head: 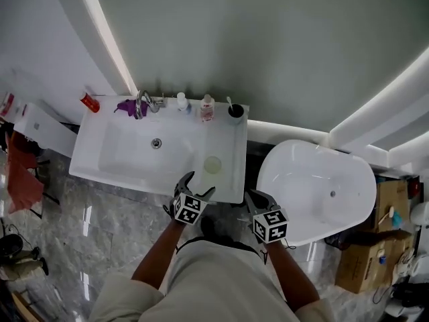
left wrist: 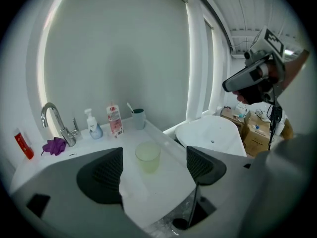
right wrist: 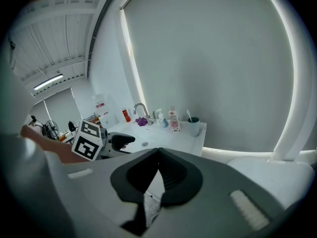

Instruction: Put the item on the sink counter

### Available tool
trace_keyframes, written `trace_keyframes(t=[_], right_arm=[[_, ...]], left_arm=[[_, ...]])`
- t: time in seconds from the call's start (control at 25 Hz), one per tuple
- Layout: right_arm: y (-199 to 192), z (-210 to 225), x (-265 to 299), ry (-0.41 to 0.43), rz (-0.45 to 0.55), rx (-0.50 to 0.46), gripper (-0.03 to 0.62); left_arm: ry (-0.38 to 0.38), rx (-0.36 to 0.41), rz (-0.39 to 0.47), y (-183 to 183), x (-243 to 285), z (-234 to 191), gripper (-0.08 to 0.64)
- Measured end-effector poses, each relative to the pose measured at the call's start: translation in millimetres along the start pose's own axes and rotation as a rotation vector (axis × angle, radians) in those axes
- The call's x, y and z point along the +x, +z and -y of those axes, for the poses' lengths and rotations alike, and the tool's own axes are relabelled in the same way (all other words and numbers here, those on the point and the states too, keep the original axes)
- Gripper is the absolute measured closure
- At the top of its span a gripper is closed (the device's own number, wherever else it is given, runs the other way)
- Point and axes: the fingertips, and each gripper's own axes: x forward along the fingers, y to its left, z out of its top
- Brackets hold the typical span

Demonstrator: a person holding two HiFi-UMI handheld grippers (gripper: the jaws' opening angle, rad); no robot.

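A pale green translucent cup (head: 213,164) stands upright on the white sink counter (head: 231,139), right of the basin and near the front edge. My left gripper (head: 200,184) is open just short of it, at the counter's front edge. In the left gripper view the cup (left wrist: 147,156) stands ahead between the spread jaws of the left gripper (left wrist: 153,168), touching neither. My right gripper (head: 259,198) hangs off the counter's front right corner; in its own view the right gripper (right wrist: 158,175) is shut with nothing seen in it.
Along the counter's back stand a faucet (head: 143,102), a purple cloth (head: 127,106), a pump bottle (head: 181,102), a pink bottle (head: 206,108) and a dark cup with a toothbrush (head: 235,112). A white bathtub (head: 315,186) lies to the right, with cardboard boxes (head: 375,247) beyond.
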Motion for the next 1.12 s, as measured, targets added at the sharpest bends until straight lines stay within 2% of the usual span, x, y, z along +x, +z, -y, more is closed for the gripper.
trace_keyframes(t=[0.2,0.4,0.64,0.76,0.88,1.04,1.12], right_arm=[[12.5,-16.4,-25.5,0.039,0.041,-0.081,0.583],[15.9,-24.4,-59.5,0.058,0.083,-0.098,0.581],[10.9,-22.1,-101.1,0.056,0.139,-0.068,0.583],[6.9,-27.9,-116.9,0.066,0.154,-0.077,0.581],[7.2,-38.6,-128.8,0.085,0.173,-0.114,0.581],[11.6,-53.4,-138.8,0.104,0.199,-0.167,0.581],[13.5,-60.0,-144.0,0.108,0.212,-0.186,0.583]], left_arm=[[0.049,-0.046,0.071,32.1,-48.2,13.2,0.156],[0.105,-0.116,0.127,51.1,-95.4,30.7,0.174],[0.167,-0.088,0.186,66.5,-147.6,64.6,0.220],[0.198,-0.099,0.209,67.5,-172.9,76.4,0.268],[0.222,-0.115,0.194,61.7,-194.9,85.0,0.275],[0.261,-0.140,0.194,53.5,-221.8,89.2,0.355],[0.273,-0.141,0.193,49.8,-233.8,91.5,0.364]])
